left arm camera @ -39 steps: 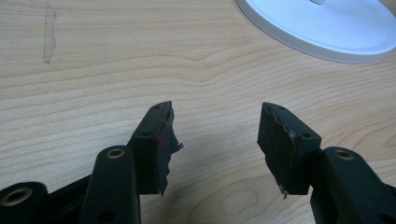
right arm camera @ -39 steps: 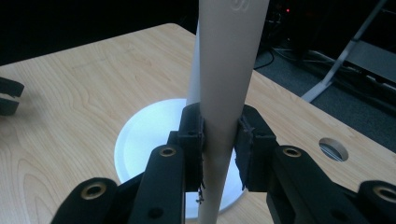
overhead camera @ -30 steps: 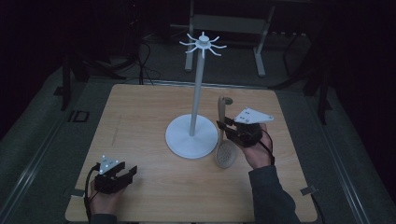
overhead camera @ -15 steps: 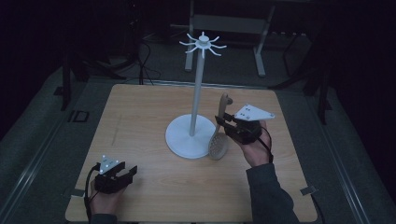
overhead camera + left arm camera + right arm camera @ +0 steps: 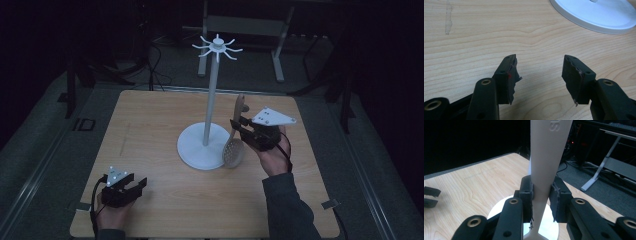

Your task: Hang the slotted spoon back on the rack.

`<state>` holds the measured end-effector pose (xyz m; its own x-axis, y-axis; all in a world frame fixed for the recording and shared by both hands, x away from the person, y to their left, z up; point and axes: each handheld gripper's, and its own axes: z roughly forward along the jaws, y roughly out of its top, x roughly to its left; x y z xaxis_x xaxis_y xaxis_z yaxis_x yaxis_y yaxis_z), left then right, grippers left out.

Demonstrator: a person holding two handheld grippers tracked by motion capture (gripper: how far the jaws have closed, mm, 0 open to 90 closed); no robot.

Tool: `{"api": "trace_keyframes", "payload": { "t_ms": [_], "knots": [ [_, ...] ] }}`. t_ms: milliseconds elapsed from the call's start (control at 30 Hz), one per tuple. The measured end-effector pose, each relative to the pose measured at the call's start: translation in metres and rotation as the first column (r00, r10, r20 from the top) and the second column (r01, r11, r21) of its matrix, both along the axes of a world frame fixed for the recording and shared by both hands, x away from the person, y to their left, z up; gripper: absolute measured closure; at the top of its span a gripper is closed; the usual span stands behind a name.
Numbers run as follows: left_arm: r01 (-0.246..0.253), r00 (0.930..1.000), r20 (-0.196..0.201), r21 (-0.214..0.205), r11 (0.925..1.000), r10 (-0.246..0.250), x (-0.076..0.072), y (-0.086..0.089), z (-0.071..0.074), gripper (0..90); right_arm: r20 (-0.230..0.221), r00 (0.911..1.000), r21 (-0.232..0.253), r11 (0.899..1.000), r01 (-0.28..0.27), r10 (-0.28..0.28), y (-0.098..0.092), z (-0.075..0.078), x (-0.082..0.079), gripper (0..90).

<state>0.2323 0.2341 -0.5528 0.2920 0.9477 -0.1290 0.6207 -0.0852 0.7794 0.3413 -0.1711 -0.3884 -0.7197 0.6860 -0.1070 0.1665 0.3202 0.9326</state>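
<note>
A tall white stand [image 5: 213,95] with a ring of hooks [image 5: 217,47] on top rises from a round base [image 5: 197,147] at the table's middle. My right gripper [image 5: 237,126] is shut on the handle of a beige slotted spoon [image 5: 233,152], which is held nearly upright with its head down over the base's right rim. In the right gripper view the pads [image 5: 527,195] press both sides of the spoon handle [image 5: 546,157]. My left gripper [image 5: 137,185] rests open near the table's front left corner. Bare wood lies between its jaws [image 5: 539,75].
The wooden table [image 5: 150,125] has free room left of and in front of the stand. The stand's base [image 5: 596,15] lies ahead of the left gripper. Dark floor, cables and a desk frame [image 5: 277,50] lie beyond the far edge.
My right gripper has carried the spoon slightly up and left, toward the stand's base. The left gripper has not moved.
</note>
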Motion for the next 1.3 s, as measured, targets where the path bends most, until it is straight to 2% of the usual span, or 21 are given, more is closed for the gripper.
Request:
{"api": "trace_keyframes", "payload": {
  "t_ms": [1300],
  "knots": [
    [-0.007,1.0000,0.004,-0.004,1.0000,0.007,-0.001,0.001,0.001,45.9,0.026,0.9996,0.065,0.998,0.012,-0.013,0.004,0.042,0.012,73.9]
  ]
}}
